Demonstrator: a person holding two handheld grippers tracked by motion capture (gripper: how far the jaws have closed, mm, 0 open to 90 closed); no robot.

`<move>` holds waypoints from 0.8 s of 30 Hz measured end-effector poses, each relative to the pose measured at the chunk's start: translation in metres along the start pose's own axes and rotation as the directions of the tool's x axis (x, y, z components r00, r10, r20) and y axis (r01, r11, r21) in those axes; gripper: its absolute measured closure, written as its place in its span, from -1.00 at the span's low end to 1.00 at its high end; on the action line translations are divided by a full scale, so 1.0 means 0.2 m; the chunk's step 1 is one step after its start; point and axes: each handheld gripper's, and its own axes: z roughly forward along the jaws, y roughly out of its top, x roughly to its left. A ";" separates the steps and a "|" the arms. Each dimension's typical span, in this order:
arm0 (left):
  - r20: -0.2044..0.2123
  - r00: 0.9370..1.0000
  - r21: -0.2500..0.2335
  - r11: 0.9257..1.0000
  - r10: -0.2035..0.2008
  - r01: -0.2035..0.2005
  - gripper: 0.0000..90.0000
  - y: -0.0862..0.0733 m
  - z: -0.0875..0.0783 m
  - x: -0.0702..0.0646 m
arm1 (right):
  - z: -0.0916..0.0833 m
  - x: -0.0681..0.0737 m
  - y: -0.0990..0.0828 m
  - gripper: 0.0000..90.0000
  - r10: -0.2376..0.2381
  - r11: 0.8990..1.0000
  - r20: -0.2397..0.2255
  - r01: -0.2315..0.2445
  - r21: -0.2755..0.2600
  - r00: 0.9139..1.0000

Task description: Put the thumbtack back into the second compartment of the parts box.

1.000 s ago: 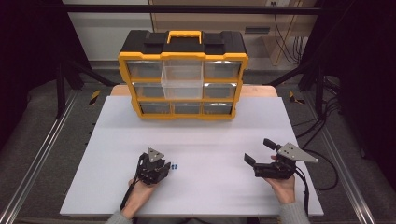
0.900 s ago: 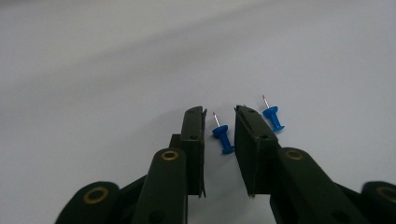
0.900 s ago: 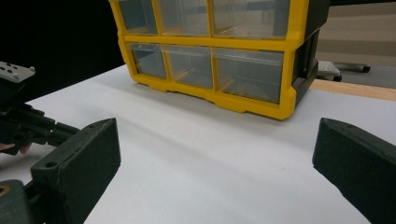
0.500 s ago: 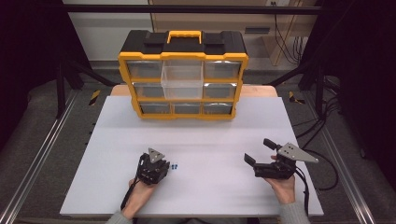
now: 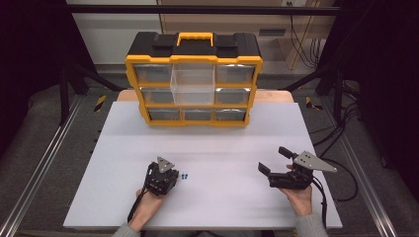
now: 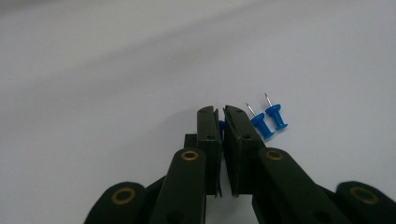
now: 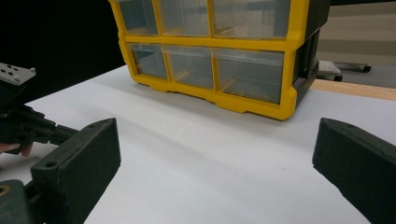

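The left gripper (image 6: 220, 122) has just been closing its flat black jaws, which now stand almost together with a blue plastic pushpin (image 6: 221, 125) pinched between their tips; only a sliver of its blue head shows in the narrow gap. Just beside the jaws, two more pushpins (image 6: 268, 120) lie on the smooth white table (image 5: 212, 148), each with a spool-shaped blue head and a thin steel needle tilted upward. In the high view they are tiny blue specks near the table's front edge. The right gripper (image 5: 273, 159), well apart to the right, holds its blocky matte jaws wide with nothing between them. At the table's far side stands a yellow and black plastic drawer box (image 5: 193, 79) with clear drawers, one pulled out.
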 end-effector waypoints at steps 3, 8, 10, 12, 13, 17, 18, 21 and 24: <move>0.009 1.000 0.001 1.000 0.000 0.000 0.87 0.00 0.00 0.01 | 0.00 0.00 0.00 -0.97 0.000 1.000 0.001 0.000 -0.001 1.000; 0.019 1.000 0.003 1.000 0.001 -0.001 0.87 0.00 0.00 0.01 | 0.00 0.00 0.00 -0.97 0.000 1.000 0.000 0.000 0.001 1.000; 0.020 1.000 0.001 1.000 0.000 0.000 0.87 0.00 0.00 0.02 | 0.00 0.00 0.00 -0.97 0.000 1.000 -0.003 0.000 -0.002 1.000; 0.023 1.000 0.000 1.000 0.002 -0.002 0.87 0.00 -0.01 0.02 | 0.00 0.00 0.00 -0.97 0.003 1.000 -0.004 -0.003 -0.002 1.000; 0.024 1.000 -0.005 1.000 0.000 0.001 0.87 0.00 -0.01 0.02 | 0.00 0.00 0.00 -0.97 0.002 1.000 -0.004 -0.002 -0.002 1.000; 0.031 0.999 -0.014 1.000 0.008 -0.007 0.87 0.02 -0.03 0.03 | 0.00 0.00 0.00 -0.97 -0.004 1.000 -0.002 0.004 0.001 1.000; 0.033 0.999 -0.026 1.000 0.004 -0.003 0.87 0.02 -0.04 0.03 | 0.00 0.00 0.00 -0.97 -0.007 1.000 -0.003 0.007 0.001 1.000; 0.041 0.999 -0.037 0.999 0.005 -0.004 0.87 0.03 -0.06 0.05 | 0.00 0.01 0.00 -0.97 0.017 1.000 0.005 -0.017 0.007 1.000; 0.051 0.999 -0.056 0.998 -0.007 0.010 0.87 0.04 -0.08 0.07 | 0.00 0.00 0.00 -0.97 0.003 1.000 -0.002 -0.003 0.006 1.000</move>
